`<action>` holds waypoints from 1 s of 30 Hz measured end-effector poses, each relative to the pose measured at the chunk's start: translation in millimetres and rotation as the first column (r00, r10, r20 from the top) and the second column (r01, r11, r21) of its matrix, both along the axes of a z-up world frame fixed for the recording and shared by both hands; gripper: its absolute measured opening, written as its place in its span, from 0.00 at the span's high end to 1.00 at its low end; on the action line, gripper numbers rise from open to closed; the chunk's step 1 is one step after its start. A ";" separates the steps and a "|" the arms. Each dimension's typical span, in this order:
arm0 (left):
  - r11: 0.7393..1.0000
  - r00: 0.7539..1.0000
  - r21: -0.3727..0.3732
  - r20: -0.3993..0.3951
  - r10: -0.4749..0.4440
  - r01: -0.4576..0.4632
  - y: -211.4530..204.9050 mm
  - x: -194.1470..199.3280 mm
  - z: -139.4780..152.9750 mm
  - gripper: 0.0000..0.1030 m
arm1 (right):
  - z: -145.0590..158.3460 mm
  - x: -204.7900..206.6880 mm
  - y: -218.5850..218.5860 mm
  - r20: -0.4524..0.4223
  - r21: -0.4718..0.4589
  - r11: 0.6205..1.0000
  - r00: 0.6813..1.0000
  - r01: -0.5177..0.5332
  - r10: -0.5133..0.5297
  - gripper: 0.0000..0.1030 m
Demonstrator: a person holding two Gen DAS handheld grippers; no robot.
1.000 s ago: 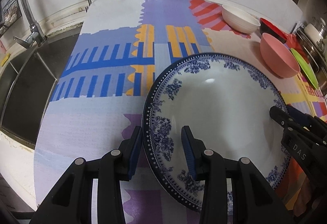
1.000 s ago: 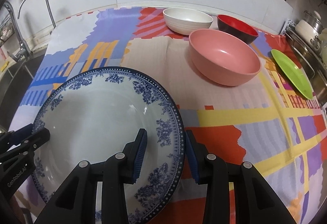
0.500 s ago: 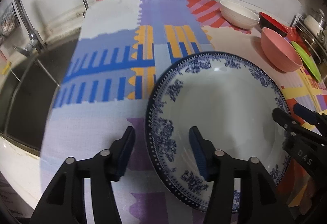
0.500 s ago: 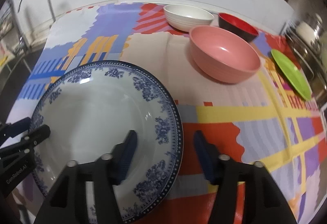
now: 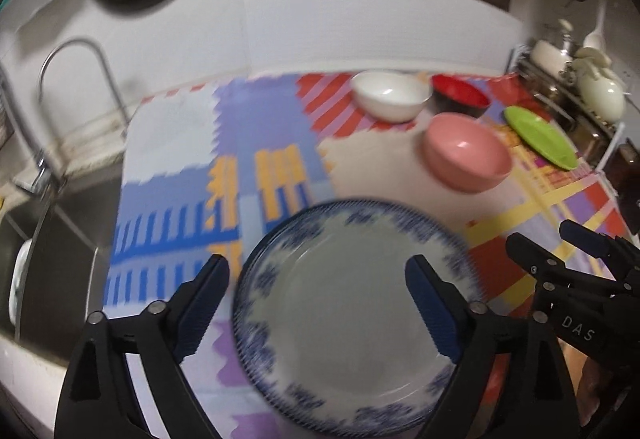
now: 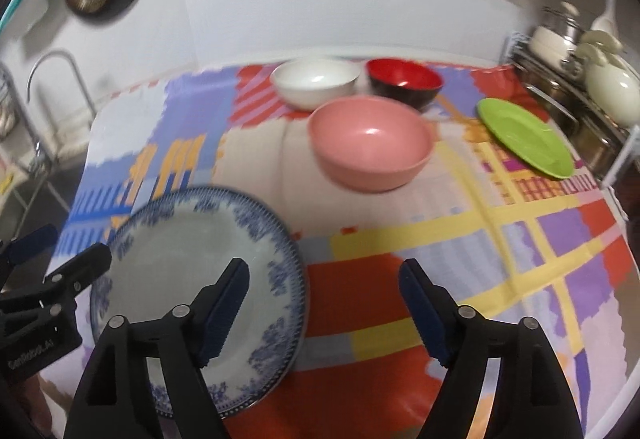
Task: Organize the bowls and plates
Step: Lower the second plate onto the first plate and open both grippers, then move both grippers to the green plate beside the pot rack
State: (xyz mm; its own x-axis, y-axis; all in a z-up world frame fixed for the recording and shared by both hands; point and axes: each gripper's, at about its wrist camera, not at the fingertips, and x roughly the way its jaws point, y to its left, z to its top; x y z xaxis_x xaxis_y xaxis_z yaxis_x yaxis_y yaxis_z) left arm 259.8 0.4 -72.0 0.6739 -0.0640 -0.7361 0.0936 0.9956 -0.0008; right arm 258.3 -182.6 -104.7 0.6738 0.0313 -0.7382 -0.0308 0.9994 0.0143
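Two plates [image 6: 192, 271] [image 6: 524, 137], three bowls [image 6: 370, 143] – both claws [image 5: 316, 303] [image 6: 322, 307] gape wide, holding nothing.

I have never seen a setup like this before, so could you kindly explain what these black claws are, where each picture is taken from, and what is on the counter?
No robot here: a person holds a two-finger gripper in each hand, and a fisheye camera on each looks along its fingers. In the left wrist view the left gripper stands open above the blue-and-white plate. In the right wrist view the right gripper is open too, over that plate's right edge. Neither holds anything. The plate lies on a colourful mat. Farther back stand a pink bowl, a white bowl, a red bowl and a green plate. A sink tap is at left.
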 end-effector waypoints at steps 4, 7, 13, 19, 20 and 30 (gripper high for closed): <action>0.998 0.998 -0.006 0.019 -0.058 0.058 -26.4 12.2 14.2 0.09 | 15.9 0.4 -23.8 0.035 0.001 0.997 0.997 0.071 -0.071 0.20; 0.996 0.995 -0.015 0.037 -0.091 0.092 -49.5 20.3 24.0 0.06 | 26.0 3.3 -45.2 0.057 -0.009 0.994 0.992 0.112 -0.112 0.19; 0.987 0.984 -0.007 0.079 -0.160 0.161 -100.9 38.9 45.4 0.06 | 49.5 11.4 -92.6 0.119 -0.039 0.984 0.979 0.172 -0.166 0.19; 0.974 0.967 0.003 0.124 -0.223 0.224 -155.7 56.9 69.0 0.06 | 66.6 25.8 -149.0 0.155 -0.049 0.969 0.961 0.241 -0.231 0.19; 0.972 0.963 0.008 0.133 -0.234 0.236 -164.4 59.4 73.1 0.06 | 68.5 28.6 -158.9 0.158 -0.046 0.967 0.958 0.249 -0.239 0.19; 0.950 0.933 0.049 0.175 -0.313 0.309 -260.2 97.7 86.7 0.07 | 74.2 47.8 -250.8 0.185 -0.027 0.930 0.916 0.366 -0.355 0.19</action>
State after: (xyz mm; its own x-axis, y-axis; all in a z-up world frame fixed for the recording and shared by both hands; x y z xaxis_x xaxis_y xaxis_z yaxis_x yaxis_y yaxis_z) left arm 357.5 -259.8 14.7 0.7428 -0.2779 -0.6091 0.3956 0.9162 0.0645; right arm 306.1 -433.4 -30.5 0.7488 -0.2779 -0.6017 0.3350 0.9421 -0.0182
